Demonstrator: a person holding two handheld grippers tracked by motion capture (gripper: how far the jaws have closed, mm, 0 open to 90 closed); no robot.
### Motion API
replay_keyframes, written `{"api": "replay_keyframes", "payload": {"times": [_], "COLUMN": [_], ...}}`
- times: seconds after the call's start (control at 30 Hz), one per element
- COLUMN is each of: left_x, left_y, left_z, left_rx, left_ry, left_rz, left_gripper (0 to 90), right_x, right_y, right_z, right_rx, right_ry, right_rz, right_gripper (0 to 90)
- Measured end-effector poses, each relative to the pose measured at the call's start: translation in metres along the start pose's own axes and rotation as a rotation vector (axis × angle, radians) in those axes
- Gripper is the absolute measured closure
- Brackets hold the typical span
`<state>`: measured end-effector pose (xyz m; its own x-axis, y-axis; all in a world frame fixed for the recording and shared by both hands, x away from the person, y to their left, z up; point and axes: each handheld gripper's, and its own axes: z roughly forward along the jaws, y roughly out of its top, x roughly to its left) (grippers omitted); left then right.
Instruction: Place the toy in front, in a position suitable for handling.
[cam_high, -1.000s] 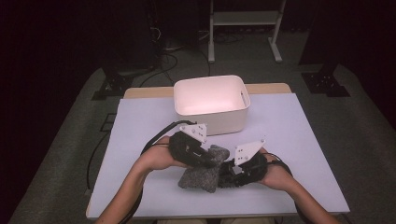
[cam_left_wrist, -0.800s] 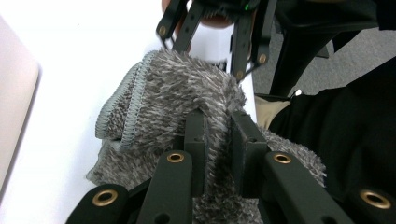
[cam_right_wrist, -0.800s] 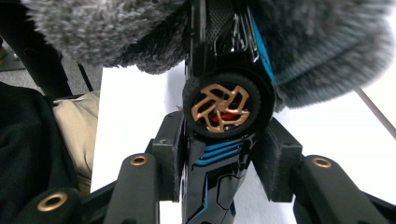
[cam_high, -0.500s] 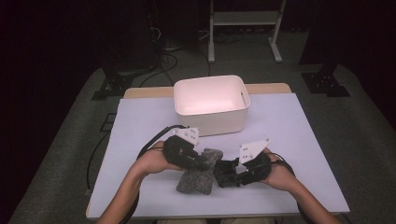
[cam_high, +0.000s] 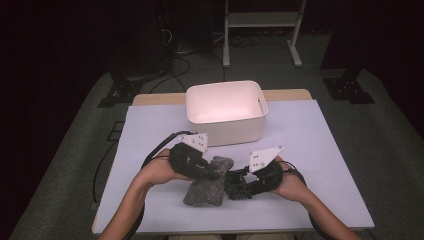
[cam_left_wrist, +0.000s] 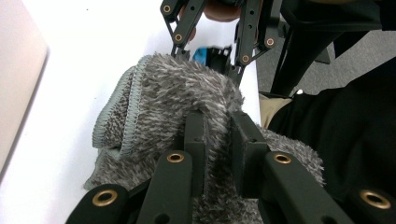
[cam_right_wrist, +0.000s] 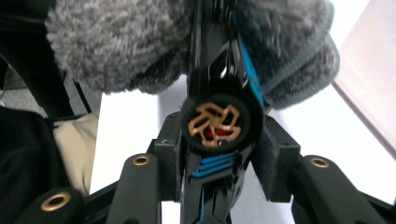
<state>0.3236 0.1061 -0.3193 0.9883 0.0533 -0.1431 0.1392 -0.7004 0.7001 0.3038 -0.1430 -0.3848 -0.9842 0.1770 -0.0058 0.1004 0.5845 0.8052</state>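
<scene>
From the high view, my left gripper (cam_high: 212, 172) pinches the grey fuzzy cloth (cam_high: 205, 187) lying on the white table (cam_high: 320, 150) in front of the white bin (cam_high: 225, 112); my right gripper (cam_high: 240, 182) holds a dark object I can't identify there. In the left gripper view, the jaws are nearly shut on a fold of cloth (cam_left_wrist: 187, 93). In the right gripper view, the jaws, which have just been closing, clamp a black toy with blue stripes and a bronze emblem (cam_right_wrist: 217, 123); its front is buried in the cloth (cam_right_wrist: 116, 42). I read no writing anywhere.

You had a white bin (cam_high: 226, 112) at the desk's (cam_high: 320, 150) far edge, w/ handle cutout; a white metal stand (cam_high: 260, 22) and cables (cam_high: 177, 55) on the floor behind.
</scene>
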Motion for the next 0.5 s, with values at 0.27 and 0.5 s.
{"api": "replay_keyframes", "payload": {"times": [0.27,0.5], "left_x": [-0.003,-0.005], "left_y": [0.007,0.027], "left_z": [-0.003,0.006], "left_rx": [0.009,0.029], "left_ry": [0.009,0.009], "left_rz": [0.016,0.052], "left_gripper": [78.5,78.4], "right_x": [0.0,0.0], "right_y": [0.008,0.003], "right_z": [0.01,0.002], "right_rx": [0.015,0.008], "right_ry": [0.009,-0.001], "right_rz": [-0.023,-0.011], "right_gripper": [57.8,57.8]}}
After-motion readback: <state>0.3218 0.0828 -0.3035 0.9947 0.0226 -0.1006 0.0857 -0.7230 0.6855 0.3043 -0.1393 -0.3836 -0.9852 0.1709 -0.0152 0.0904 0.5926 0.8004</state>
